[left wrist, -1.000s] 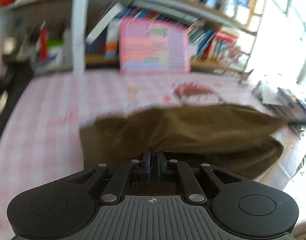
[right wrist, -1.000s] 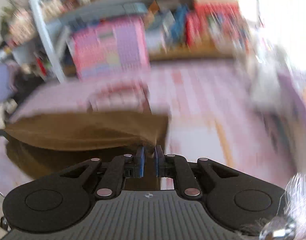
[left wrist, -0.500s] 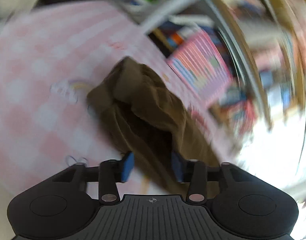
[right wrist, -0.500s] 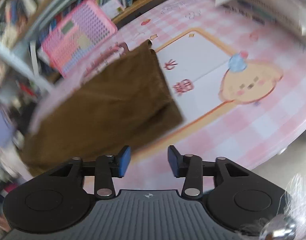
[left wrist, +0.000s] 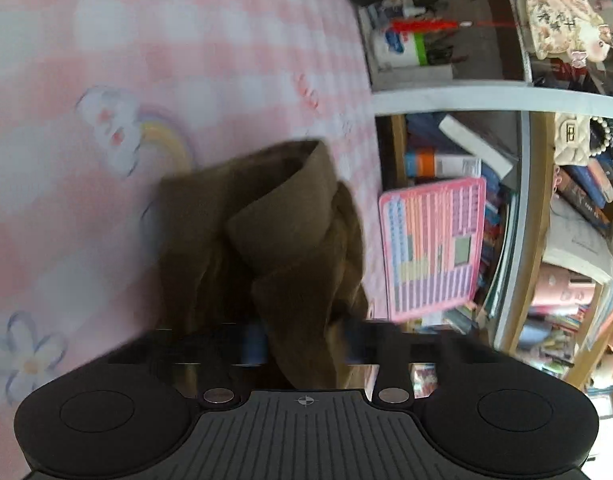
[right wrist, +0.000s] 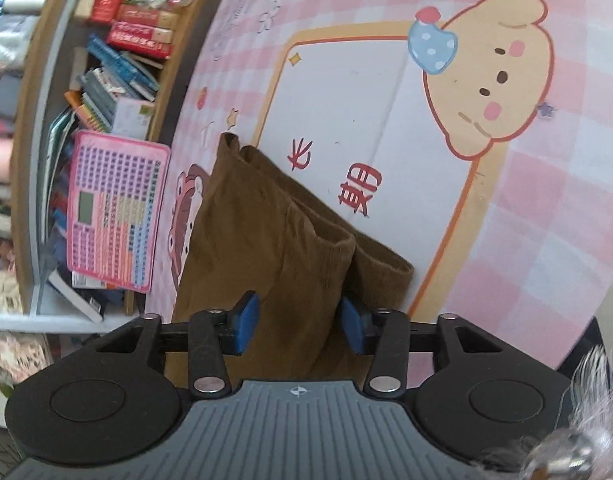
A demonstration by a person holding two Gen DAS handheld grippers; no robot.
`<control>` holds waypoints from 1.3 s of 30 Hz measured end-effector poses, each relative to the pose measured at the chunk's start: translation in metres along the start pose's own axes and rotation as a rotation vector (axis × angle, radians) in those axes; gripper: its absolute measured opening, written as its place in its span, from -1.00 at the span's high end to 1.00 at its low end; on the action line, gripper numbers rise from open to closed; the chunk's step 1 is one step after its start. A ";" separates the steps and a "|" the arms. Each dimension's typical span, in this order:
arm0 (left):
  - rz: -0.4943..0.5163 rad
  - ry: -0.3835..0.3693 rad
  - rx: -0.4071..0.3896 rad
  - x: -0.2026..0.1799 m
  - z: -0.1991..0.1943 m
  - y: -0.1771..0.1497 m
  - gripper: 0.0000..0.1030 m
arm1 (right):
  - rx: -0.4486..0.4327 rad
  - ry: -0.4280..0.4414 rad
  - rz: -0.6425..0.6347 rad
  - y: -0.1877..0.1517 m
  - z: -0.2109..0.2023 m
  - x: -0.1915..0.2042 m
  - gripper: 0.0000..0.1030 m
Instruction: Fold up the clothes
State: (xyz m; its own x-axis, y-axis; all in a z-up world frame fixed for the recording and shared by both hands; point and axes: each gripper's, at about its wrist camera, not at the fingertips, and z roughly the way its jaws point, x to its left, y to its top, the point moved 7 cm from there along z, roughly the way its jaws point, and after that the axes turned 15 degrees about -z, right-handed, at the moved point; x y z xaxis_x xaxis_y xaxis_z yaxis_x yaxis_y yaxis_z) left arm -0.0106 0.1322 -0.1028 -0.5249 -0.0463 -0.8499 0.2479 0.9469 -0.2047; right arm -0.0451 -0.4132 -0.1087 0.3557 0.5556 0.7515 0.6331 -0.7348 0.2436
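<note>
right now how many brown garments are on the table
1. The brown garment lies folded on the pink checked mat, near the bookshelf side, with both open claws, left claw and right claw, straddling it. Anything beneath it would be hidden.

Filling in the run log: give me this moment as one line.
step: fold clothes | left tool: open, straddling brown garment | right tool: open, over garment | garment: bunched on pink checked mat
</note>
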 end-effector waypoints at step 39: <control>0.306 0.120 -0.008 0.025 -0.022 -0.009 0.87 | -0.013 -0.188 -0.396 -0.006 -0.023 0.006 0.93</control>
State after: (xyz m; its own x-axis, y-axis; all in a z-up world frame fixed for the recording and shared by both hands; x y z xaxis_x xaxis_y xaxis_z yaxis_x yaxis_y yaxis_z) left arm -0.0438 0.1298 -0.1120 -0.5197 0.2781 -0.8078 0.4025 0.9137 0.0555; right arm -0.0629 -0.4146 -0.0917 0.2069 0.8560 0.4738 0.7376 -0.4546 0.4993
